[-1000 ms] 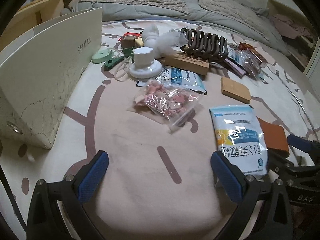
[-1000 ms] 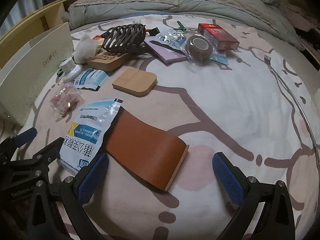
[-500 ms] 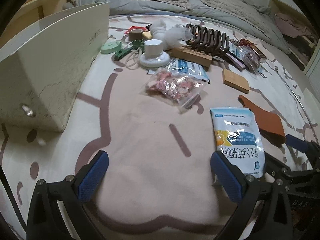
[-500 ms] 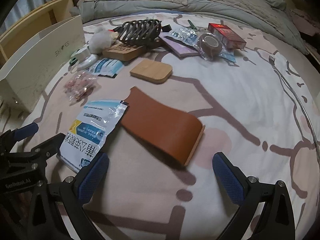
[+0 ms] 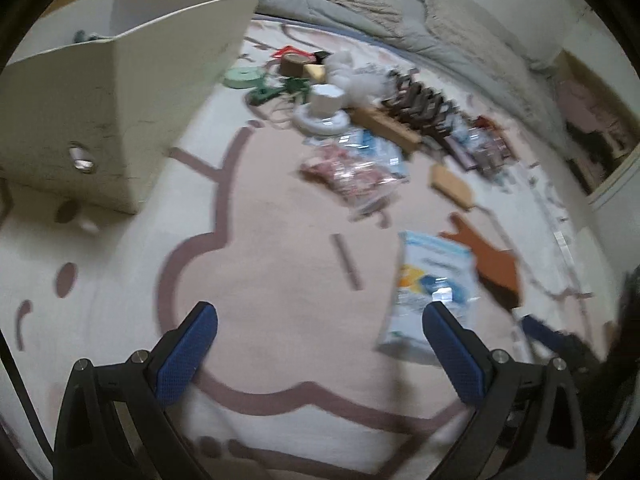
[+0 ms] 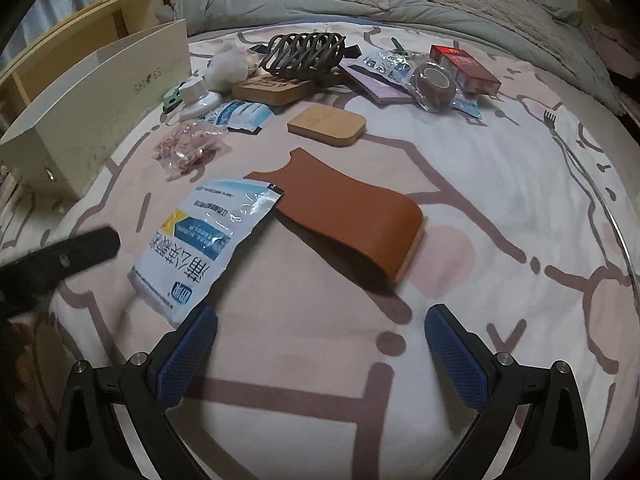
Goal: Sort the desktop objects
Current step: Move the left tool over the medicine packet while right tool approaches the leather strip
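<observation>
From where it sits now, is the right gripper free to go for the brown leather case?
Probably yes. The right gripper is open and empty, the brown leather case lies straight ahead on the blanket, and nothing sits between them; only the white packet overlaps its far-left corner.

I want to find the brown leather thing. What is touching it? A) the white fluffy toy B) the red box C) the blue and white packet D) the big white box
C: in the right wrist view the packet's top corner lies over the edge of the leather piece; nothing else touches it.
</observation>
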`<action>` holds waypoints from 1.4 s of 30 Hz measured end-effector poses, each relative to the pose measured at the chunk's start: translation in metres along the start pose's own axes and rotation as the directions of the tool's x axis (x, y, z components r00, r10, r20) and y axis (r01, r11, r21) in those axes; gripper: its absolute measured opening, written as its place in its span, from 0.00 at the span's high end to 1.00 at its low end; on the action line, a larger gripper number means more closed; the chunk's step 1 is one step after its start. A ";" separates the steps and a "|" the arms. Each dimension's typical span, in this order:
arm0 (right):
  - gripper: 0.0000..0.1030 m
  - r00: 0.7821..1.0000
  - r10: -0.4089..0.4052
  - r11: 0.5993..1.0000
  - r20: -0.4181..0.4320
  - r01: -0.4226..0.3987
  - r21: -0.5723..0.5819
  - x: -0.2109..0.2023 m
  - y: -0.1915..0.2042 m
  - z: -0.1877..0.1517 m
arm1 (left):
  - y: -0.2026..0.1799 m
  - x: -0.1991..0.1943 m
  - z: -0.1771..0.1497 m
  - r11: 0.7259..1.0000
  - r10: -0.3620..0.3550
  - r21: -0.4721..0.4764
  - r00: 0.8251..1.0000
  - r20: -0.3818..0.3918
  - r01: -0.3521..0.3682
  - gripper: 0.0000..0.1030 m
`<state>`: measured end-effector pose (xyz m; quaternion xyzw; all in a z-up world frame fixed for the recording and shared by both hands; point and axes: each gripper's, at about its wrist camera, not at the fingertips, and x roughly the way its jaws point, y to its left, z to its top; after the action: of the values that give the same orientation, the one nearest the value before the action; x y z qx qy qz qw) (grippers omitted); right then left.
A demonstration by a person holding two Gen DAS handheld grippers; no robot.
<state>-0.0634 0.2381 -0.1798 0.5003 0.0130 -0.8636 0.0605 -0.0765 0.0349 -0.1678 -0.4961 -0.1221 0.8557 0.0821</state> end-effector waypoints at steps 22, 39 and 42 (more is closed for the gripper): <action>0.00 0.998 0.012 0.999 0.056 -0.014 0.036 -0.007 -0.033 -0.024 | -0.061 0.037 -0.010 0.964 0.128 0.243 0.990 -0.055 -0.111 0.00; 0.00 0.996 -0.084 0.991 0.016 0.082 0.110 -0.005 -0.054 0.011 | -0.005 0.021 0.000 0.939 0.340 0.070 0.940 -0.032 -0.338 0.00; 0.00 0.991 -0.125 0.989 0.035 0.122 0.082 -0.006 -0.054 0.016 | 0.004 0.018 0.002 0.936 0.353 0.029 0.935 -0.036 -0.352 0.00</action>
<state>-0.0809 0.2908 -0.1688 0.4831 0.0084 -0.8754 -0.0130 -0.0878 0.0351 -0.1832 -0.5264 -0.0201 0.8476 -0.0644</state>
